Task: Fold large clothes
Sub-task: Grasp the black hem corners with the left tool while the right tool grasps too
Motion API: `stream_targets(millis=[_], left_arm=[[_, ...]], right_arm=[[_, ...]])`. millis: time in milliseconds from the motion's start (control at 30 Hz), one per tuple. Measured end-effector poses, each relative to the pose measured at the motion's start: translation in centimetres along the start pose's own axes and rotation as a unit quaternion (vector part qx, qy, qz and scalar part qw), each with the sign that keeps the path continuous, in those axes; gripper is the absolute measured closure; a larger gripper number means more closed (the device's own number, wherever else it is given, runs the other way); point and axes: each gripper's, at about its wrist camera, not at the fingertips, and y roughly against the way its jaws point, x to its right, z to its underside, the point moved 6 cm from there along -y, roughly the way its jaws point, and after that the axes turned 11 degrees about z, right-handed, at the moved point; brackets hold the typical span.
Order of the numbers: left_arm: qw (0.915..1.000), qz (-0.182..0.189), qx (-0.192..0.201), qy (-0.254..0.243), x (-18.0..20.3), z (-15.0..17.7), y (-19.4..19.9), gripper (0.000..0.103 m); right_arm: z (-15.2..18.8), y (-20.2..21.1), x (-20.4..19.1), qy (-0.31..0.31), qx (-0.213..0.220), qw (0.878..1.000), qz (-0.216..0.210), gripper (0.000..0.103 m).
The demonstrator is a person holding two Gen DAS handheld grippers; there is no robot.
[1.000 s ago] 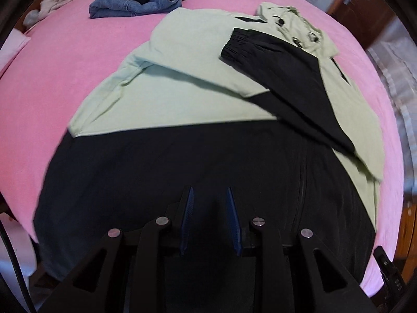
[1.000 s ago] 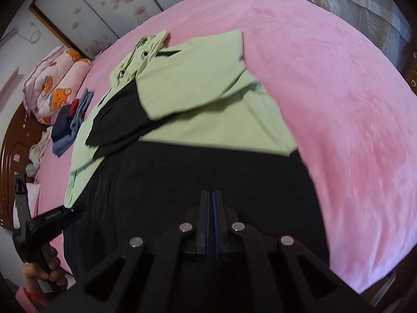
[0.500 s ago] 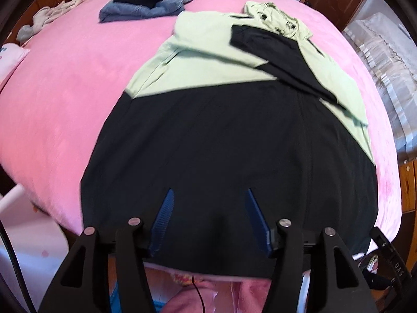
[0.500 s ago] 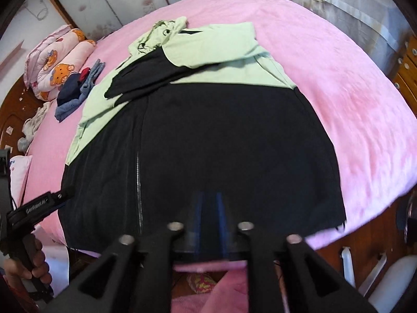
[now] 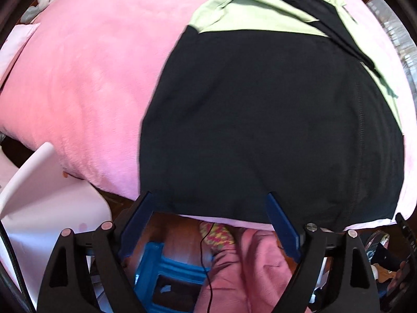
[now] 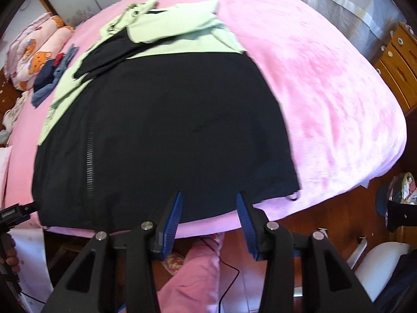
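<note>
A large black and light-green jacket (image 5: 260, 117) (image 6: 169, 117) lies flat on the pink bed (image 5: 91, 78) (image 6: 325, 78), its hem along the near edge. A black sleeve (image 5: 312, 5) (image 6: 109, 52) and a green sleeve (image 6: 177, 23) are folded across the chest. My left gripper (image 5: 208, 200) hangs over the hem near its left corner, jaws wide and still opening, pads off the cloth. My right gripper (image 6: 208, 198) hovers over the hem toward the right corner, jaws partly apart and opening, gripping nothing.
Folded clothes (image 6: 49, 78) and a bear-print quilt (image 6: 39, 52) lie at the bed's far side. White chairs (image 5: 47, 195) (image 6: 385, 260), a blue stool (image 5: 169, 268) and the person's pink-trousered legs (image 6: 195, 274) stand by the near edge. Wooden drawers (image 6: 398, 60) are at right.
Both grippers have drawn back from the jacket's middle to the hem at the bed's near edge. Both sets of jaws have spread from nearly shut to apart.
</note>
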Motion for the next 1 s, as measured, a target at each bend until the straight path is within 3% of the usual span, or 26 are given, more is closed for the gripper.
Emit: stream_targets(millis=[233, 467, 600, 733, 867, 1000], left_arm=[[0.9994, -0.026, -0.020, 0.013, -3.2, 1.7, -0.4, 0.015], [0.9993, -0.018, -0.021, 0.024, -5.0, 2.9, -0.6, 0.015], [0.9989, 0.031, -0.024, 0.025, -5.2, 2.6, -1.0, 0.015], [0.9976, 0.043, -0.029, 0.045, -6.6, 2.2, -1.3, 0.015], [0.9949, 0.071, -0.032, 0.064, -8.0, 1.4, -1.7, 0.015], [0.9871, 0.129, -0.037, 0.087, -9.0, 0.4, -2.6, 0.015]], right_arm=[[-0.2, -3.3, 5.9, -0.075, -0.006, 0.997, 0.003, 0.059], [-0.4, -5.7, 8.5, -0.084, -0.026, 0.996, 0.000, 0.059], [-0.8, -7.0, 8.2, -0.055, -0.037, 0.998, -0.015, 0.060], [-0.9, -8.6, 8.1, -0.053, -0.070, 0.995, -0.043, 0.059], [-1.1, -8.9, 7.9, -0.047, -0.090, 0.994, -0.040, 0.060], [-1.0, -8.6, 7.0, -0.027, -0.083, 0.995, -0.045, 0.073]])
